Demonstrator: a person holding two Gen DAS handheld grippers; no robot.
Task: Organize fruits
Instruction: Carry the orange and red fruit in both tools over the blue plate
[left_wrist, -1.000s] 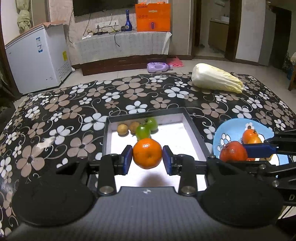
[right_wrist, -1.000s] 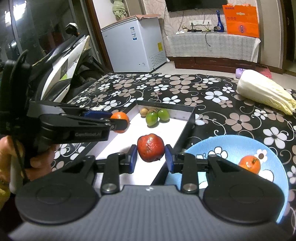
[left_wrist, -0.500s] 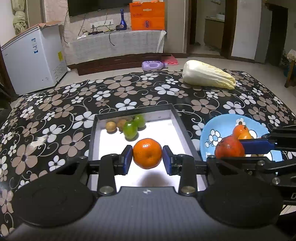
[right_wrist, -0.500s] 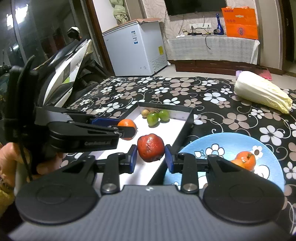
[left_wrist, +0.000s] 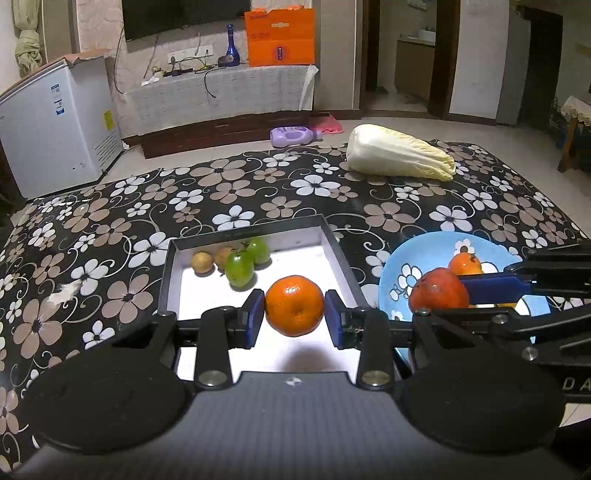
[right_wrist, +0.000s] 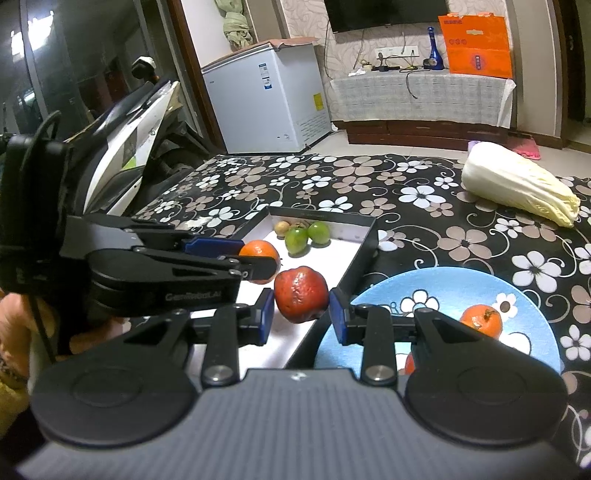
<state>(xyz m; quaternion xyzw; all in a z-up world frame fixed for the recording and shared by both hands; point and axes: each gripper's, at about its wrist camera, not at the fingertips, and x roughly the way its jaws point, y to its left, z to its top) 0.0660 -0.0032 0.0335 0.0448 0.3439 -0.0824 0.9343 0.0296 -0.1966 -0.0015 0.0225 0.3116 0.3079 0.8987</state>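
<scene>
Fruits are being sorted over a table (left_wrist: 332, 192) with a dark floral cover, where a napa cabbage (left_wrist: 399, 157) lies at the far side, well apart from the work. Nearer sits a shallow white tray (left_wrist: 332, 240) with dark walls, and just beside it, to the right, a blue plate (right_wrist: 443, 284) with flower prints. In the tray's far corner lie two green fruits (left_wrist: 240, 264) and two small brown ones (left_wrist: 202, 261), touching or nearly so; one mandarin (right_wrist: 480, 319) rests on the plate.

The left gripper (left_wrist: 294, 319) is clamped on an orange mandarin (left_wrist: 294, 305), held clear above the tray floor, its shadow below it. The blue pads (left_wrist: 255, 314) press its sides at the widest part. The right gripper (right_wrist: 301, 315) is clamped the same way on a wrinkled red fruit (right_wrist: 301, 294), which hangs over the tray's right wall, near the plate's rim.

Both fruits look light and round, apt to roll once released. The mandarin's loose peel should give a little, so a mid-line hold with mild pressure suits it. The red fruit's shrivelled skin suggests soft flesh that would bruise under a hard squeeze.
</scene>
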